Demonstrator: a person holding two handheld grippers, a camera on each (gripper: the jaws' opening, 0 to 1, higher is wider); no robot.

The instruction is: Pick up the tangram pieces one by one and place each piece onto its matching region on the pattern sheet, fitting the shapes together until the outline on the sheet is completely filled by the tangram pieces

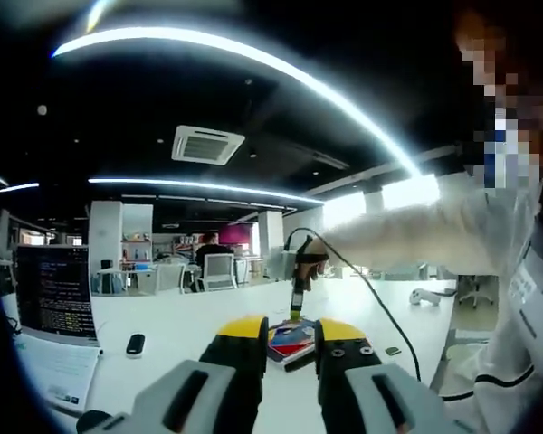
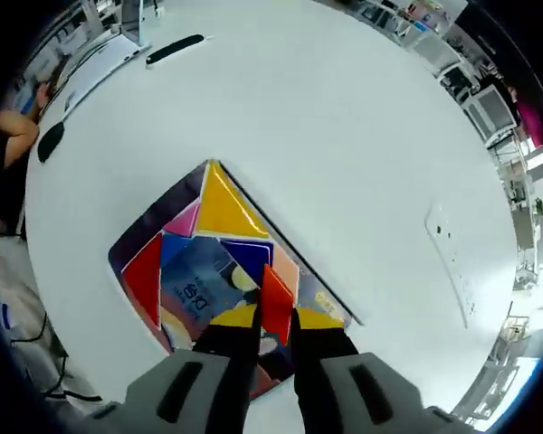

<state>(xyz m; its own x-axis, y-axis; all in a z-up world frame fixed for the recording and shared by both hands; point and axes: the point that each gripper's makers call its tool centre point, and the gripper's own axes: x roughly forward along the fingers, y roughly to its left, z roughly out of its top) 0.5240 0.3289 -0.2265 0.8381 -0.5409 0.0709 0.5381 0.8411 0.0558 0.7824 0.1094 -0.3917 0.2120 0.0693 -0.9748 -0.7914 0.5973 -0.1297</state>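
**One red piece in my jaws**

My right hand-held gripper (image 2: 273, 339) is clamped on a thin red tangram piece (image 2: 276, 306) above the printed pattern sheet (image 2: 199, 289) on the white counter (image 2: 344, 136). I should square it, then lower flat. One yellow triangle (image 2: 224, 206) lies placed. My left hand-held gripper (image 1: 292, 348) stands apart, empty.

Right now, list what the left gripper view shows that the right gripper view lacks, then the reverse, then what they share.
Left gripper view: a laptop with a lit screen, a ceiling air vent, and the left gripper, jaws apart and empty.

Right gripper view: a close top-down look at the yellow triangle on the pattern sheet, and the right gripper pinching an orange-red piece.

Shared: the white table and the sheet.
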